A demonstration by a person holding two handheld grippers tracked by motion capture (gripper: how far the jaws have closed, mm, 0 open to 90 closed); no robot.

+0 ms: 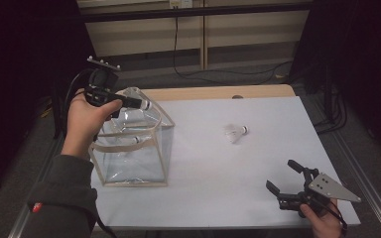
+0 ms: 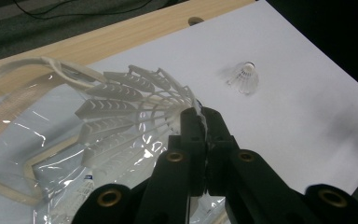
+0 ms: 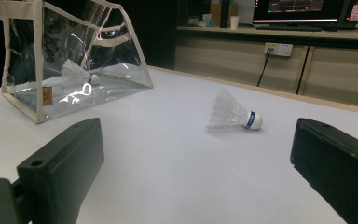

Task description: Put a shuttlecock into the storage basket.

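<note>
left claw (image 1: 138,103) clamped on a shuttlecock (image 2: 130,107) over the clear bag (image 1: 129,163) mouth | right claw (image 1: 284,179) wide open, empty, low on worktop (image 1: 218,163) | second shuttlecock (image 1: 236,132) lies loose mid-worktop | risk: feathers catch bag rim, shuttlecock drops outside

The white table top (image 1: 218,168) lies bare between the clear bag (image 1: 134,148) at its left and the right gripper (image 1: 284,176) at the near right edge, so a hand could pass freely there. One loose shuttlecock (image 1: 236,132) lies mid-table, well apart from both. The bag's upright walls and beige handles (image 1: 124,144) block a sideways approach; its mouth is occupied by the left gripper (image 1: 141,104).
</note>
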